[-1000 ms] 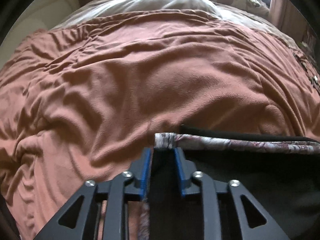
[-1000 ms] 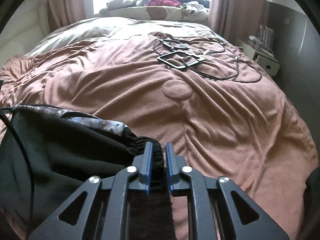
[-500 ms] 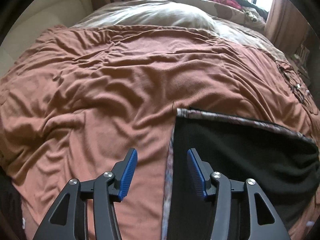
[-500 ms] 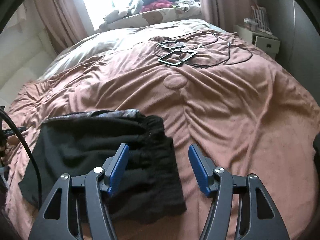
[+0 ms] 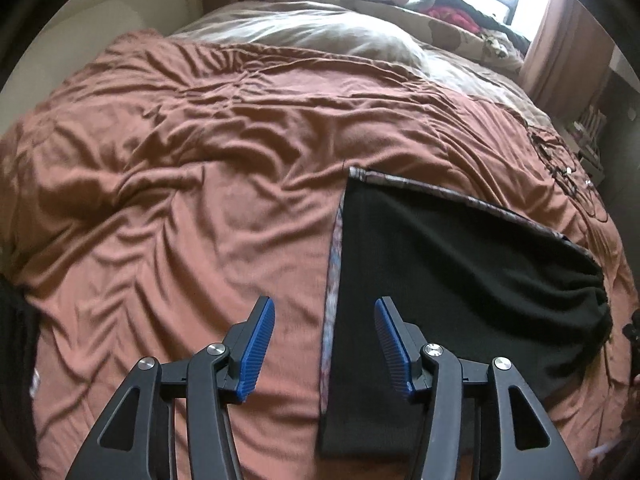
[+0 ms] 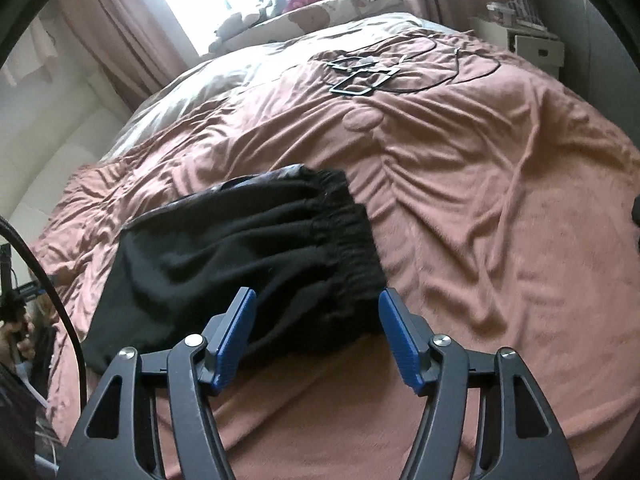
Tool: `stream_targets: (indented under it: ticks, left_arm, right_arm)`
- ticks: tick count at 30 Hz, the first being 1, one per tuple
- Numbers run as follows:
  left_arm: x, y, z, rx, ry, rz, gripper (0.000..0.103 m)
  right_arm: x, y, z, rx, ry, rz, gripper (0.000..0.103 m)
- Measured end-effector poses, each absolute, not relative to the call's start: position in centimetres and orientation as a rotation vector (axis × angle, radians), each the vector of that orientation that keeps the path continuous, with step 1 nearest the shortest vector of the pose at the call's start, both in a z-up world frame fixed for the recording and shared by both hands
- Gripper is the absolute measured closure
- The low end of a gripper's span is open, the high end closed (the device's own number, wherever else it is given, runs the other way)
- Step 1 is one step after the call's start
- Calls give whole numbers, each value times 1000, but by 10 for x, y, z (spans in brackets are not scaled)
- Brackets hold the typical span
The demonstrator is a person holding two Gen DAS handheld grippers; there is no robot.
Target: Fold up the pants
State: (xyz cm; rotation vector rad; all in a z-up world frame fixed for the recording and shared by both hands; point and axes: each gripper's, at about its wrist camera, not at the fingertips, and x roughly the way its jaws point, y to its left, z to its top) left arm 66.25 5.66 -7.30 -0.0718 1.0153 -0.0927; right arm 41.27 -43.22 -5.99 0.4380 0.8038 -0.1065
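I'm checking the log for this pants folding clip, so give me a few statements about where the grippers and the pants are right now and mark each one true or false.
1. The left gripper is open. True.
2. The right gripper is clamped on the waistband. False: its jaws stand wide apart, holding nothing.
3. The black pants lie on the brown blanket. True.
4. The elastic waistband is at the end nearer the right gripper. True.
5. The pants are draped over the pillows by the window. False: they lie on the blanket close to the grippers.
6. The black cables rest on top of the pants. False: they lie farther up the blanket, apart from the pants.
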Motion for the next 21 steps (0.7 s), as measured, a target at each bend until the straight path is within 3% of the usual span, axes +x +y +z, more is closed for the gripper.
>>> stream_targets:
  ticks: [21]
  left_arm:
    - [574, 67, -124, -411, 1093, -160, 48]
  right_arm:
    - [406, -458, -122, 850, 768, -29, 38]
